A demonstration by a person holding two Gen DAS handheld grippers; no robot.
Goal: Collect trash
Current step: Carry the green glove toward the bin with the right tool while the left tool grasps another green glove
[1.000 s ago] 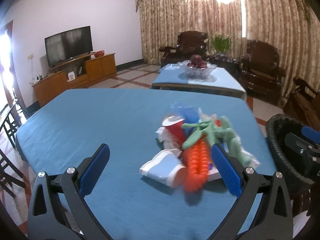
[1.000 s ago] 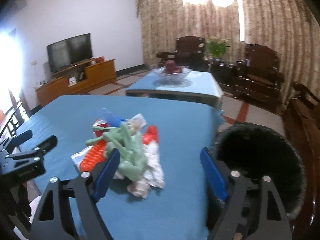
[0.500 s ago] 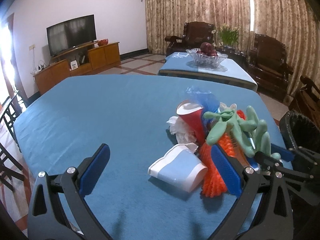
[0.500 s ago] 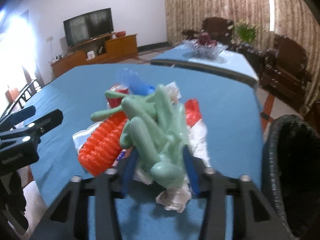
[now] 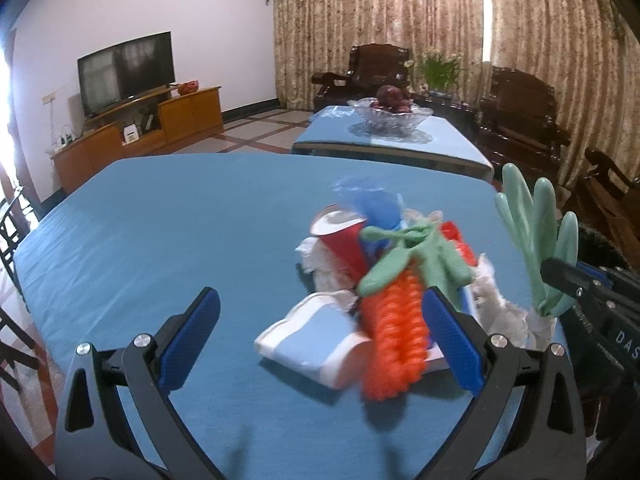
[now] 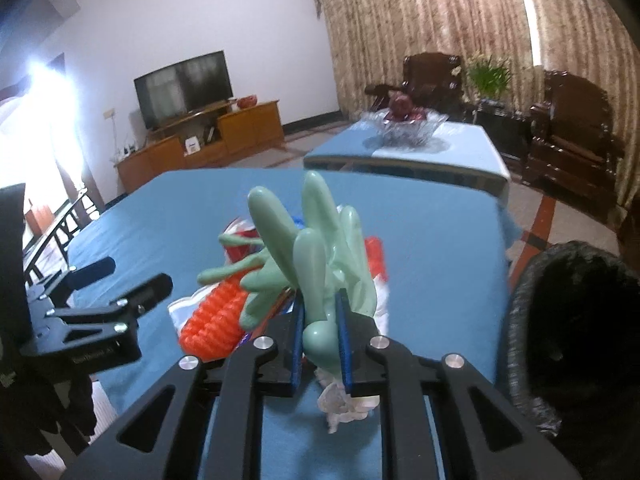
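Note:
A heap of trash lies on the blue table point(image 5: 160, 248): an orange ribbed piece point(image 5: 394, 340), a red paper cup point(image 5: 344, 240), a blue-and-white cup point(image 5: 316, 344), white tissue and a second green glove point(image 5: 424, 256). My right gripper point(image 6: 320, 332) is shut on a pale green rubber glove point(image 6: 316, 248) and holds it lifted above the heap; this glove also shows in the left wrist view point(image 5: 532, 232). My left gripper point(image 5: 320, 344) is open, its fingers on either side of the near edge of the heap. A black waste basket point(image 6: 576, 320) stands by the table's right edge.
A second blue table with a glass fruit bowl point(image 5: 390, 118) stands behind. Dark wooden armchairs point(image 5: 520, 120) line the curtained wall. A TV point(image 5: 126, 72) on a wooden cabinet is at the far left. A dark chair point(image 5: 8, 232) stands by the table's left side.
My right gripper closed on the green glove and lifted it up off the heap. My left gripper stayed open near the heap and shifted slightly.

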